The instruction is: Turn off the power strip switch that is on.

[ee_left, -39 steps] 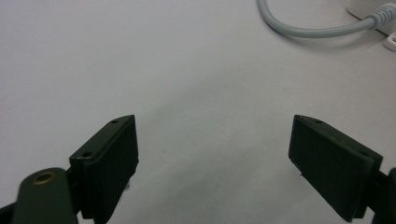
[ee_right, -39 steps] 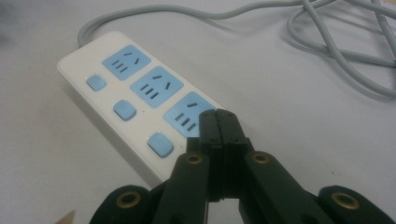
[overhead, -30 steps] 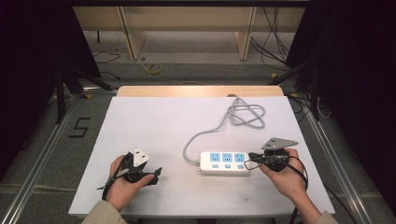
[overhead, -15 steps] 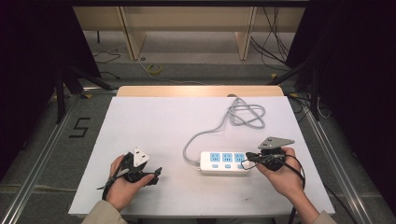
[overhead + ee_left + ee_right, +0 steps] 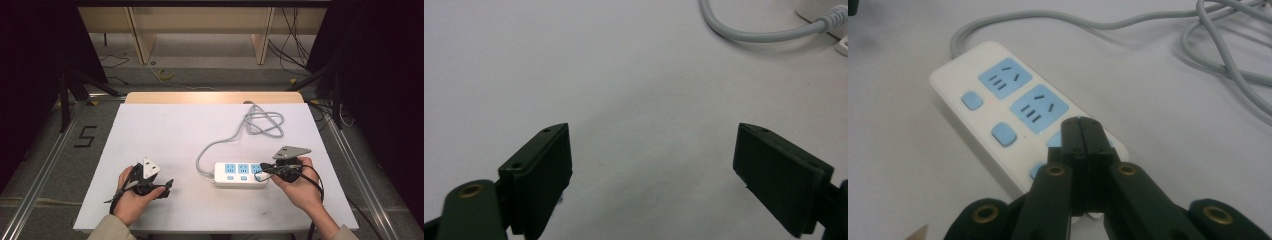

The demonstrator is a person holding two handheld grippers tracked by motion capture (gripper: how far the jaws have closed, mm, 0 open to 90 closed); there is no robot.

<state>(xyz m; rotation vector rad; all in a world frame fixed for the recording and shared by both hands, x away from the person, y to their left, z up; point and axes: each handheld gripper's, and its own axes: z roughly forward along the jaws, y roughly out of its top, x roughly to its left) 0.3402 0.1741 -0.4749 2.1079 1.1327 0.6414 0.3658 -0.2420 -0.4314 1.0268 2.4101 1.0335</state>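
White tabletop (image 5: 165,130) lies bare under my left gripper (image 5: 651,165), whose jaws stand wide apart with nothing between them. Well to its right sits the power strip (image 5: 241,174). My right gripper (image 5: 1082,131) hangs pressed together, holding nothing, over the strip's nearest blue socket.

The high view looks forward and down from above the person's side, far enough back to take in the whole white tabletop (image 5: 190,135), both hands, and the floor and shelving beyond. The left gripper view sits low and close over bare tabletop, looking between the wide-apart jaws of the left tool (image 5: 651,170) toward a stretch of grey cord (image 5: 744,30) at its top edge. The right gripper view looks closely along the pressed-together jaws of the right tool (image 5: 1082,131) onto the power strip (image 5: 998,100), which the high view shares, along with its cord.
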